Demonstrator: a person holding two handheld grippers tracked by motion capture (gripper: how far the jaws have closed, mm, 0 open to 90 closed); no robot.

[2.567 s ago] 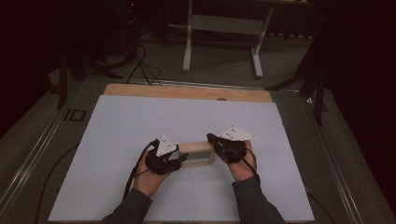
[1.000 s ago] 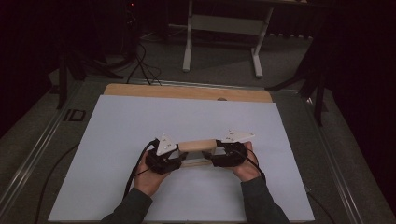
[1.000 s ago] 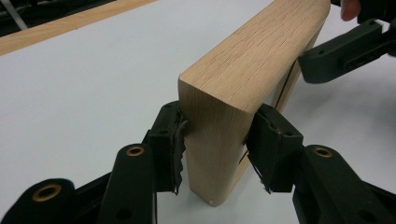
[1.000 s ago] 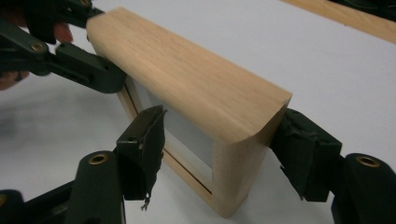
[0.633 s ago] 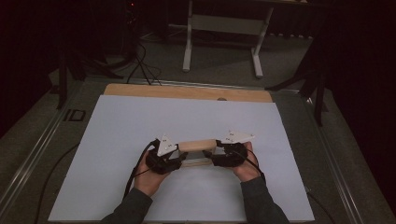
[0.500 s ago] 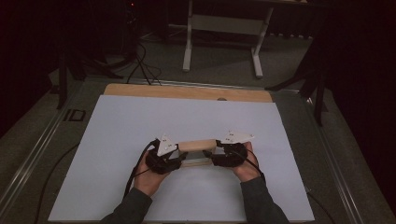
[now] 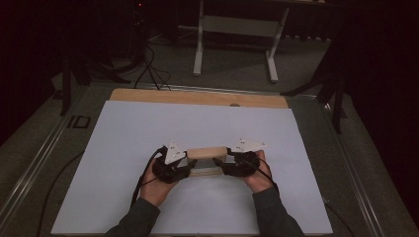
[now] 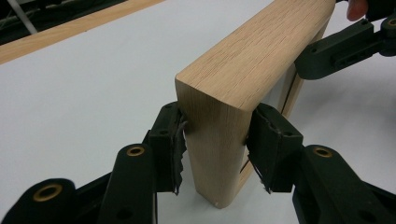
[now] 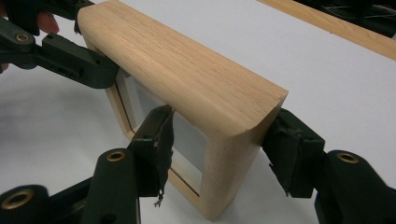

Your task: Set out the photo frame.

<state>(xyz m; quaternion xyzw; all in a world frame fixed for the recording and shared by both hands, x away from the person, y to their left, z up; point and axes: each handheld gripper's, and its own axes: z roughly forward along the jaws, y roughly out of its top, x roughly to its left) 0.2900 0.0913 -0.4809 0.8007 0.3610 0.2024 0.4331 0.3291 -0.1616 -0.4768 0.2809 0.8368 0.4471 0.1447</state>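
Wooden frame standing upright on the white table sheet, left gripper clamped on one end, right gripper just closing around the other, pads seemingly touching.

frame stands on the sheet, between both grippers.
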